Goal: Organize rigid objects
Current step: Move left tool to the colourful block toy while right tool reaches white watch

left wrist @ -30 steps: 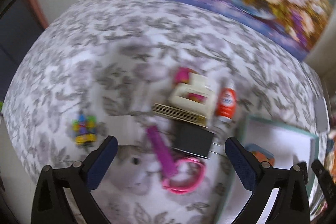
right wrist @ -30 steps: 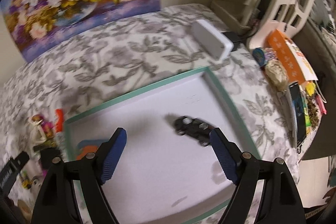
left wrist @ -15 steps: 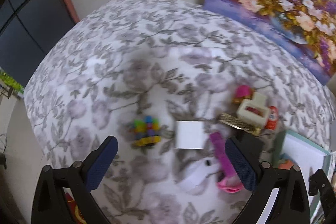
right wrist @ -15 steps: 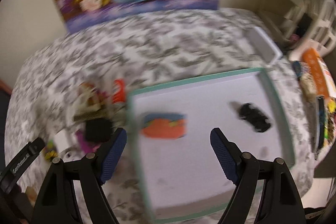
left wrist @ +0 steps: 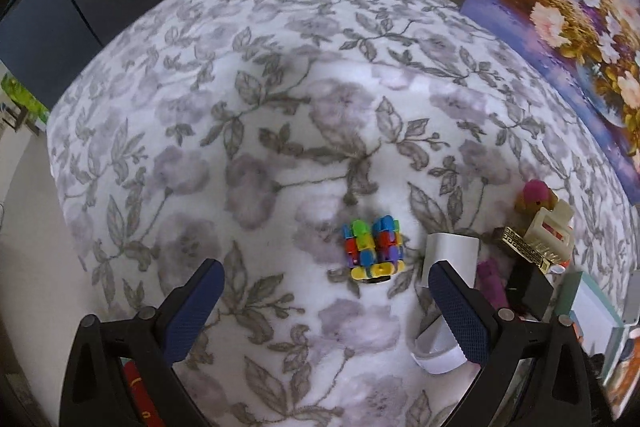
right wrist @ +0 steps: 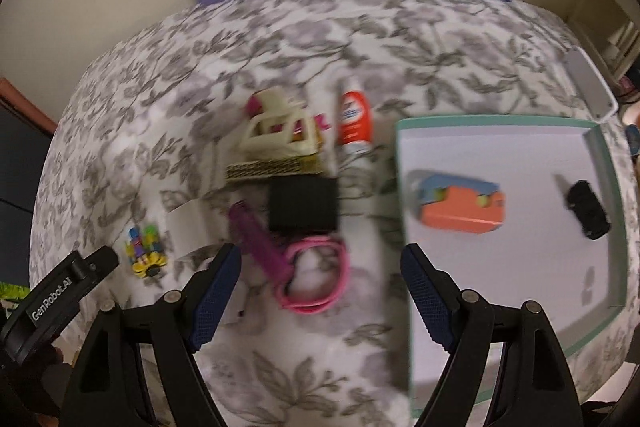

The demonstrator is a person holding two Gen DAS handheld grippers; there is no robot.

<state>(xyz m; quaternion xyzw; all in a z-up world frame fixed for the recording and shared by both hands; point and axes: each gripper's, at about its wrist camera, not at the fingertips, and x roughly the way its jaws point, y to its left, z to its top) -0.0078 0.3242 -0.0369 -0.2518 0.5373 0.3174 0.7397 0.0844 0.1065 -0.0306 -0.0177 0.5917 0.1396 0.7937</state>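
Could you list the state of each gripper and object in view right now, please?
Left gripper: open, empty, above the cloth.
Right gripper: open, empty.
Tray: holds two toys.
Orange toy: in tray.
Black car: in tray.
Block toy: on cloth, outside tray.
Pink band: on cloth.
Black box: on cloth.
Red tube: lying flat.

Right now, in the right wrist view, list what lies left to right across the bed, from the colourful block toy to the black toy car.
Colourful block toy → purple stick → black box → red-and-white bottle → orange-and-blue block → black toy car.
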